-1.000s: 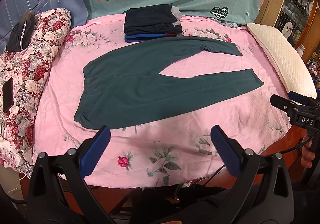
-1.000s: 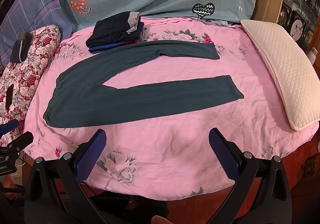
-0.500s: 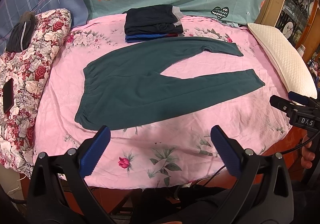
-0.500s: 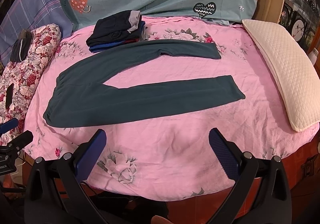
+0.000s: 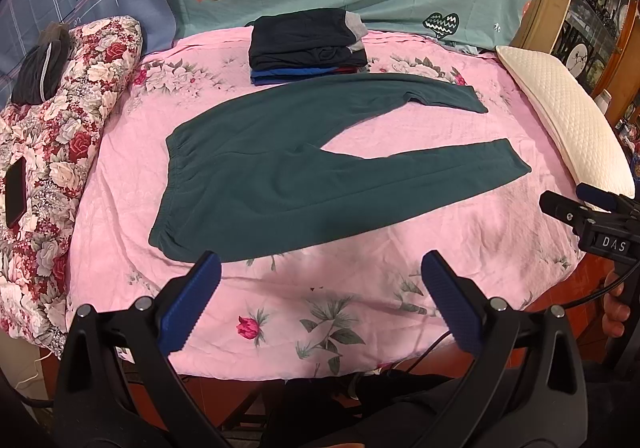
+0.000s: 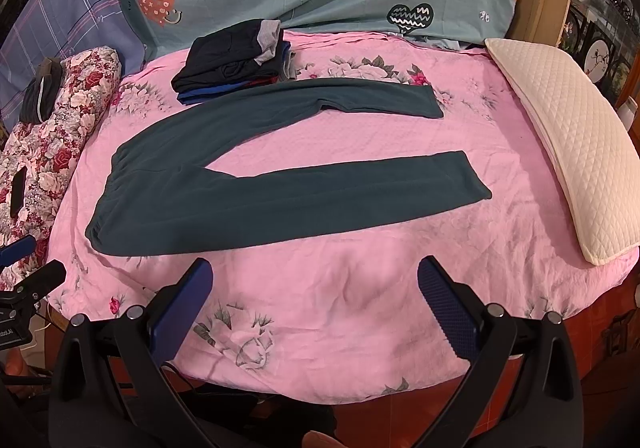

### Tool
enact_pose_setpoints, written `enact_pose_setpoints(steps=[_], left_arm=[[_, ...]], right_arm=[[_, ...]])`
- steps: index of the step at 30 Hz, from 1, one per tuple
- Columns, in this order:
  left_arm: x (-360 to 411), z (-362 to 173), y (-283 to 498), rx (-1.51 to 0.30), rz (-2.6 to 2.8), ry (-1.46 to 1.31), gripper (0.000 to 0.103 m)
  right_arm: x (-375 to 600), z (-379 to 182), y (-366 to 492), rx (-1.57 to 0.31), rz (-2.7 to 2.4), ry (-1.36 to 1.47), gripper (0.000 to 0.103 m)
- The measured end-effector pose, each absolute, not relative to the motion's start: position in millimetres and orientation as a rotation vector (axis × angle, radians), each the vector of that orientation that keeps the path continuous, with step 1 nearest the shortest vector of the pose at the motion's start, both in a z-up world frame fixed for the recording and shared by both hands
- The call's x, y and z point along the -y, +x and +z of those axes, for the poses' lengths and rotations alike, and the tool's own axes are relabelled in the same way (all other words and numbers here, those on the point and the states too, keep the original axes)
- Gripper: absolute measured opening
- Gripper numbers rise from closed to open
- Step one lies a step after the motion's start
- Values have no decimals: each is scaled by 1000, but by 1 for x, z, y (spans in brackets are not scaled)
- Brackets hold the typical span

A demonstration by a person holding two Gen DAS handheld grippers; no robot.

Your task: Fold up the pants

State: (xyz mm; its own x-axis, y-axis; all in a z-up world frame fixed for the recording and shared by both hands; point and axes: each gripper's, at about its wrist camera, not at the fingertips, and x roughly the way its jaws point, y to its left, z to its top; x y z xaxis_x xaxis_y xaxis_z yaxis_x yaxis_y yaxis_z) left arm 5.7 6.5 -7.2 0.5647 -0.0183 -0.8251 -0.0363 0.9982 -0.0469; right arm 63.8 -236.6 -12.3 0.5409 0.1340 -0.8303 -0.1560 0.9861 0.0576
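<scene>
Both your grippers, left gripper (image 5: 320, 284) and right gripper (image 6: 314, 284), hover with jaws spread; pants (image 5: 304, 172) lie at 12 o'clock, long axis 9-to-3, waistband nearer your left.

Your dark green pants (image 5: 260, 176) lie flat and unfolded on the pink floral bed (image 5: 360, 300), elastic waistband at the left and legs spread in a V toward the right; the far leg bends slightly near its cuff, just beside the stack of folded clothes (image 5: 306, 44).
</scene>
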Motion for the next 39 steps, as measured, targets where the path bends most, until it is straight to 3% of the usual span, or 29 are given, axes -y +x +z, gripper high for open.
enact_pose_setpoints(steps=[39], left_arm=[[-28, -25, 23, -1014, 71, -121, 101]], right_arm=[[250, -27, 79, -1016, 149, -17, 102]])
